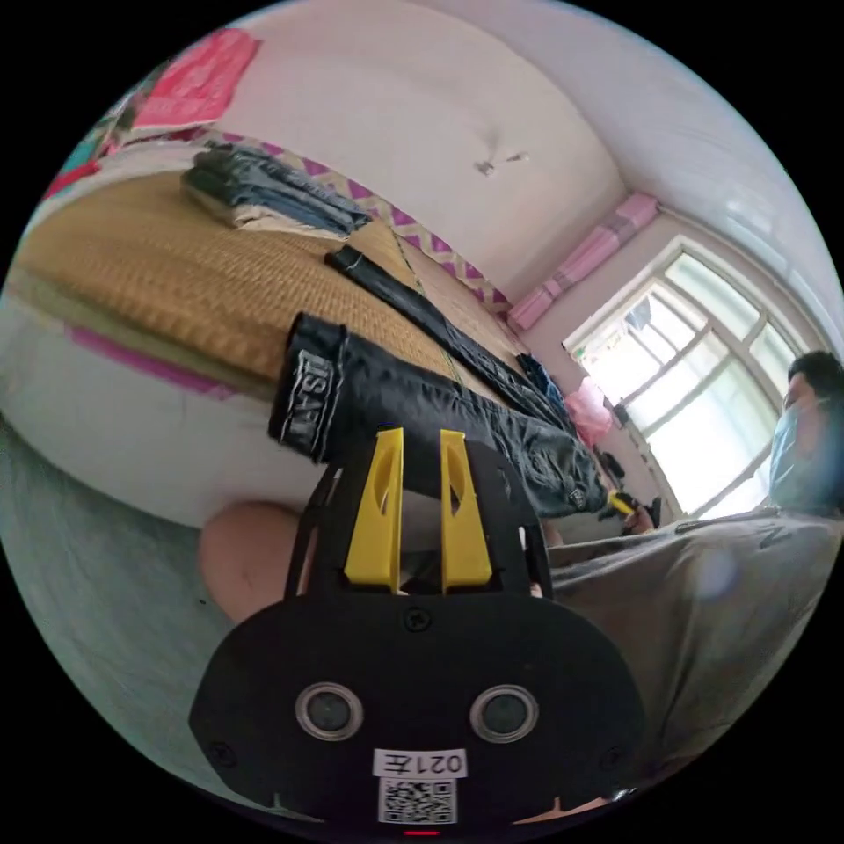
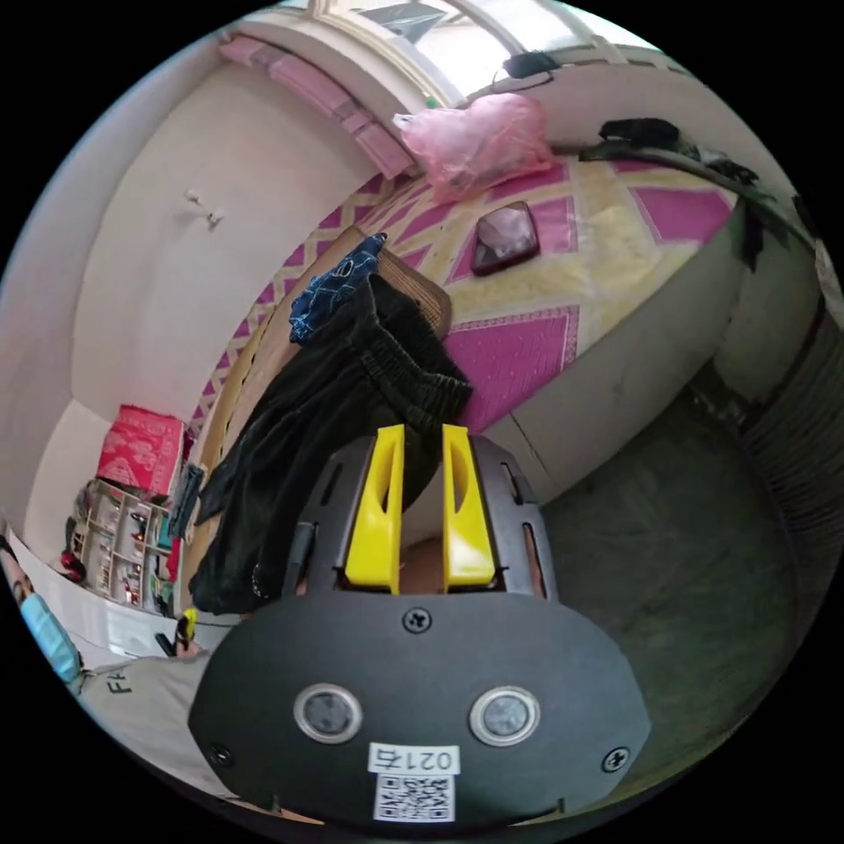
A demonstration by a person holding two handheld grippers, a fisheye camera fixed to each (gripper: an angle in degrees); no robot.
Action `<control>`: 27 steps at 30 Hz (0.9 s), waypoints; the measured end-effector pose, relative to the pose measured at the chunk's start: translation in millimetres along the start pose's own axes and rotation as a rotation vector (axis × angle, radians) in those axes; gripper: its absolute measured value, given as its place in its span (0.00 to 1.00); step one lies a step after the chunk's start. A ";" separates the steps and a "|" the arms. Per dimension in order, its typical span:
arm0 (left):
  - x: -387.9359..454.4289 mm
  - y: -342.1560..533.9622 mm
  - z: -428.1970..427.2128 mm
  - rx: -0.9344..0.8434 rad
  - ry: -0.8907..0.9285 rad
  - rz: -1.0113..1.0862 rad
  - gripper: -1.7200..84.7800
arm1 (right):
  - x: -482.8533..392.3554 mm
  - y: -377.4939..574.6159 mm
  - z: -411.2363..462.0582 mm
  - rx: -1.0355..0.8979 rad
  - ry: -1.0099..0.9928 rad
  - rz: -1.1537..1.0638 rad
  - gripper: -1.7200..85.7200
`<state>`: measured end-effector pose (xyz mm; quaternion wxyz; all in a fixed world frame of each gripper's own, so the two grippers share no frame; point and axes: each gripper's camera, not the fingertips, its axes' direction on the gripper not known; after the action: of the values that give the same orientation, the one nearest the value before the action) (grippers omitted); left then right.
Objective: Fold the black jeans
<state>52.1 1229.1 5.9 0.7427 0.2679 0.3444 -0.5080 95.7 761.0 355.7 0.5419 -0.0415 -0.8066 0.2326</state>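
The black jeans lie spread along a bed's edge on a woven mat, one leg's printed cuff hanging over the side and the other leg stretched out beyond it. My left gripper has its yellow jaws nearly together, pinching the near leg's edge. In the right gripper view the jeans bunch at the waistband, and my right gripper stands narrow with dark cloth between its jaws. A bit of the other gripper's yellow peeks out at the jeans' far end.
A stack of folded jeans rests at the mat's far end. A blue garment, a phone and a pink bag lie on the patterned bed cover. A person in a grey shirt stands close by. Grey floor runs beside the bed.
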 end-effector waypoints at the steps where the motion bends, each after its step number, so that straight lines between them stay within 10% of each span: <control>1: -3.9 22.2 -12.2 0.052 -0.023 -0.058 0.08 | 8.0 6.3 -7.5 0.031 -0.013 0.031 0.10; 27: -71.3 209.6 4.5 0.108 0.082 -0.420 0.11 | 48.4 44.6 -99.4 0.024 -0.234 0.152 0.03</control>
<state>232.5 1337.7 74.6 0.5904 0.2502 0.3947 -0.6581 156.5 848.8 408.7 0.4256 -0.0684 -0.8559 0.2858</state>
